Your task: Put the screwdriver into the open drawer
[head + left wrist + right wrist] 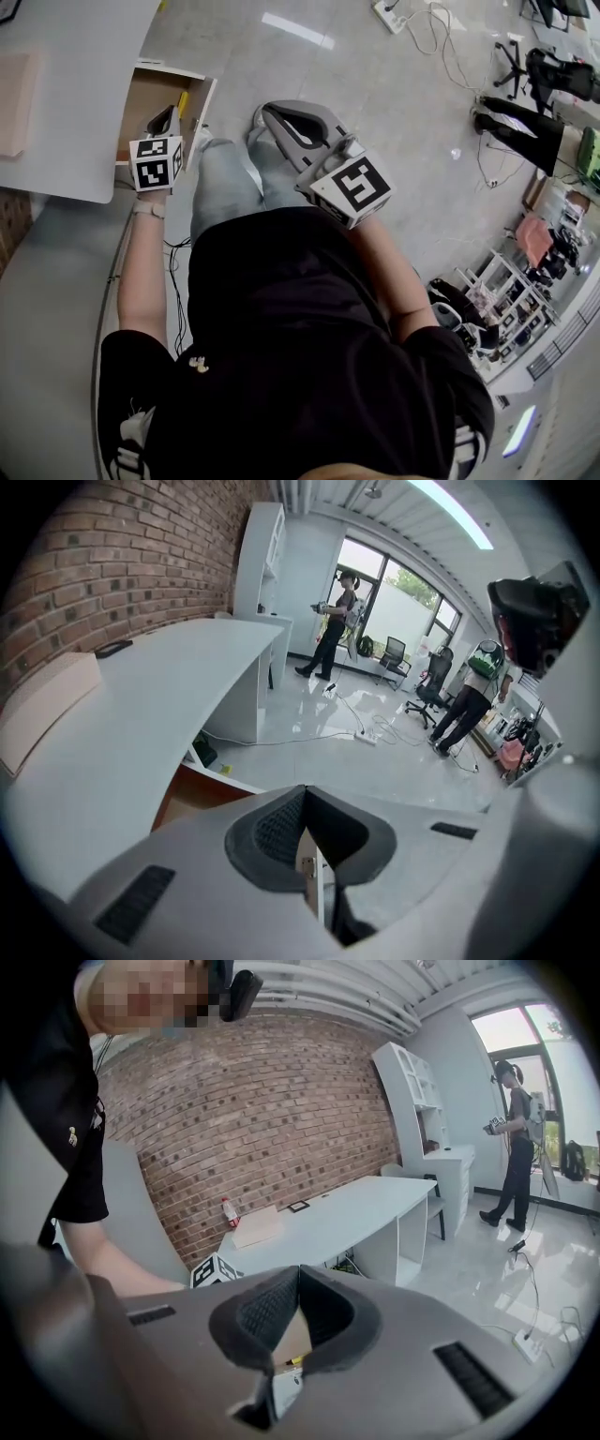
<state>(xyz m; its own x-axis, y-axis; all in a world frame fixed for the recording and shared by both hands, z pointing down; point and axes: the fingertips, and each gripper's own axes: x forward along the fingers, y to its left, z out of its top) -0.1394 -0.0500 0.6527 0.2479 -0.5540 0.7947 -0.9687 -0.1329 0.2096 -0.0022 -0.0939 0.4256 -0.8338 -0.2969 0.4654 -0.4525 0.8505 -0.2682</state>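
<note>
1. Lying inside the drawer [150, 94], against its side wall, is a yellow piece that is probably the screwdriver [184, 101]. It is mostly hidden, and its long axis seems to run along that wall.
2. Drawer stands open under the white tabletop [75, 84].
3. Left tool [171, 114] is at the drawer's edge, the nearer one; jaws pressed together, nothing between.
4. Right tool [263, 116] is well apart, over the floor [375, 84]; jaws closed, empty.
</note>
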